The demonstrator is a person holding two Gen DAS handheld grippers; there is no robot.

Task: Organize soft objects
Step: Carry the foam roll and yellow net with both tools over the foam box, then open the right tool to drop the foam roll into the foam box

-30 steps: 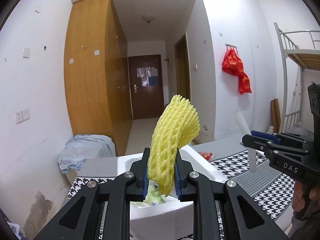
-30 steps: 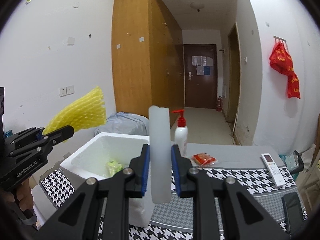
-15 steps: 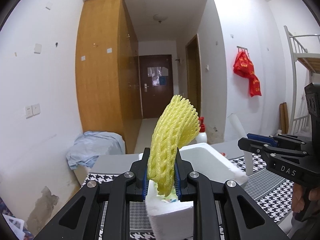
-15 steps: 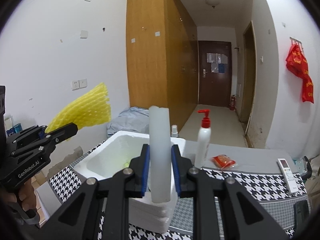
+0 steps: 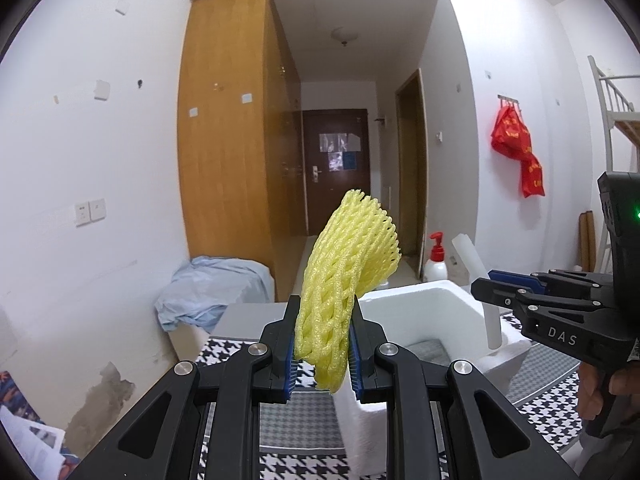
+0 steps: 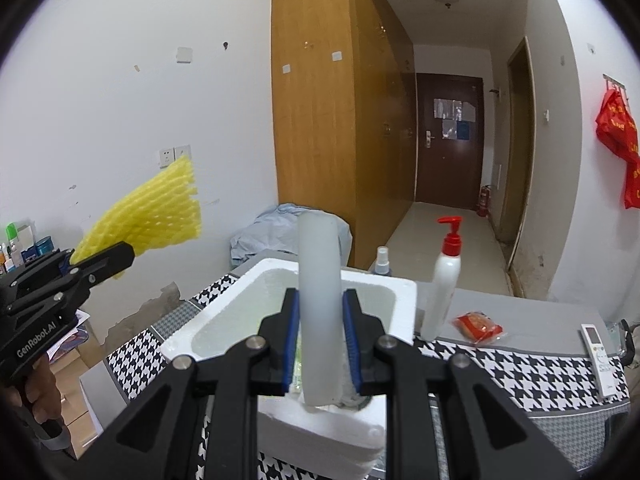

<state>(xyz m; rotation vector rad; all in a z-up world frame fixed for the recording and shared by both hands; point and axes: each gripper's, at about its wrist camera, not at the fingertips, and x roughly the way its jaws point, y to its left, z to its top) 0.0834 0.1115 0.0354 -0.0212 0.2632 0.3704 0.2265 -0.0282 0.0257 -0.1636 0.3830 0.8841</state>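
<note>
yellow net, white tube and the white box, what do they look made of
Yellow net: likely soft foam mesh, matte, open diamond weave, bent over. White tube: probably foam, translucent, matte. White box: looks like expanded polystyrene, thick grainy walls.

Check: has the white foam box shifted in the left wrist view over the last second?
Yes. The white foam box slid rightward against the brown door behind it, though that looks like camera motion.
</note>
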